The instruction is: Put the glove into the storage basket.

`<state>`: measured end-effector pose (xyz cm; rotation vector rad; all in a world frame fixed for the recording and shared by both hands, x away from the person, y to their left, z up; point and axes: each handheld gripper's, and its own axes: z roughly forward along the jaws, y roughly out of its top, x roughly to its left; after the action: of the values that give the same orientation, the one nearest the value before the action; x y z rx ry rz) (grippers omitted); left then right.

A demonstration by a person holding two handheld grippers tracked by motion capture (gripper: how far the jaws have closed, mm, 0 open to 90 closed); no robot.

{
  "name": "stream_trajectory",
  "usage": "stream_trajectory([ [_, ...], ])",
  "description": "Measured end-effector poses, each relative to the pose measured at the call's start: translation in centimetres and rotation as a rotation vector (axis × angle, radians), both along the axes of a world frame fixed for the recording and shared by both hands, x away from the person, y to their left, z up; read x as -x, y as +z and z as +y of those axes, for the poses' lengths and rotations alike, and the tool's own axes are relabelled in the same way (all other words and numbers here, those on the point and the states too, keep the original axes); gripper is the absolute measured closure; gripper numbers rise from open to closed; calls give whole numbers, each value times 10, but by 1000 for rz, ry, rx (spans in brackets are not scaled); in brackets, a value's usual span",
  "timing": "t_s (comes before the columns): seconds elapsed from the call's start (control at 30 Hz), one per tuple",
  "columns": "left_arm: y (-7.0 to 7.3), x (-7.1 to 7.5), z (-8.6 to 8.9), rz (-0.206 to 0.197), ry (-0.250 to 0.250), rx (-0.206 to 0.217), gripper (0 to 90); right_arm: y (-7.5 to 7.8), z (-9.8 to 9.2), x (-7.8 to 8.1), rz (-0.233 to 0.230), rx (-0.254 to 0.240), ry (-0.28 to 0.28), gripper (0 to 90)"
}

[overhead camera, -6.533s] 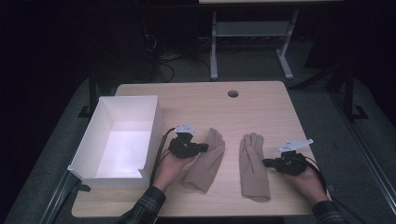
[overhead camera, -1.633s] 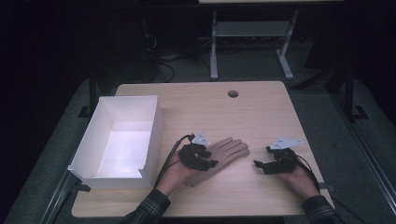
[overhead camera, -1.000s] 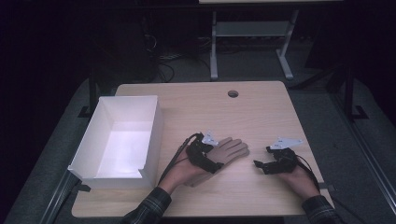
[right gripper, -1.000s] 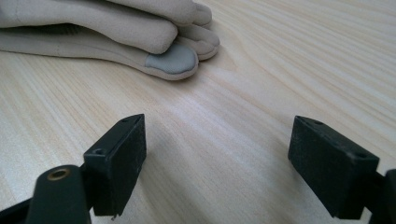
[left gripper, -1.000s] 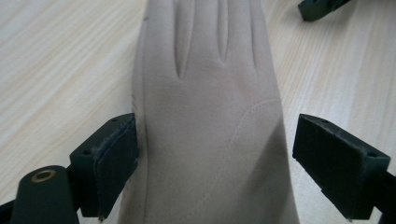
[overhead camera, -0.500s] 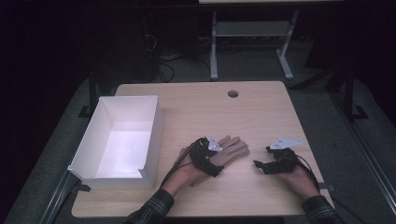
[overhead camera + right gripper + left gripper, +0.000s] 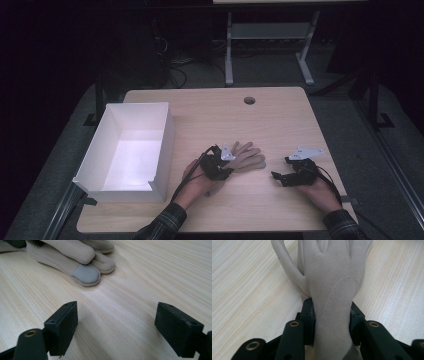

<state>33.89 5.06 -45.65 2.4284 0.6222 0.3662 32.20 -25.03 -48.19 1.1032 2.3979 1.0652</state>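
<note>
The pair of beige suede gloves (image 7: pixel 246 158), stacked one on the other, lies on the light wooden table (image 7: pixel 280 120) near its middle, a little toward my near edge. Its long axis runs left to right with a slight tilt away from me: cuffs at the left, fingertips pointing right toward my other hand. In the left gripper view the cuff end (image 7: pixel 333 322) sits between the black jaws, which have just been closing and now press on it from both sides, so my left gripper (image 7: pixel 223 169) is pinching the pair at the wrist.

My right gripper (image 7: pixel 278 177) rests on the table to the right of the gloves, apart from them, its jaws spread wide with nothing between them; in the right gripper view the fingertips (image 7: pixel 85 273), one with a grey pad, lie just ahead of it.

I judge this to be the grasp step: the stacked gloves taken up for a move. The open white cardboard box (image 7: pixel 165 145) stands at the left of the table, just beside my left forearm. The next move, I reckon, calls for a firm hold on both cuffs at once, a clean lift so the limp fingers clear the box wall, and a carry leftward.
</note>
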Motion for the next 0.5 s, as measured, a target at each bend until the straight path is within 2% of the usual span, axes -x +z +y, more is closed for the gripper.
stream_trajectory([
  [0.07, 1, -1, 1, 10, 3, 9, 672, 0, 0, 0, 0, -1, -1, 183],
  [0.27, 6, -6, 6, 75, 11, 60, 678, 0, 0, 0, 0, -1, -1, 183],
  [0.33, 10, -7, 8, 90, 9, 68, 679, 0, 0, 0, -1, 2, 1, 183],
  [0.5, 24, -6, 10, 112, 15, 129, 679, 0, 0, 0, -2, 3, 0, 183],
])
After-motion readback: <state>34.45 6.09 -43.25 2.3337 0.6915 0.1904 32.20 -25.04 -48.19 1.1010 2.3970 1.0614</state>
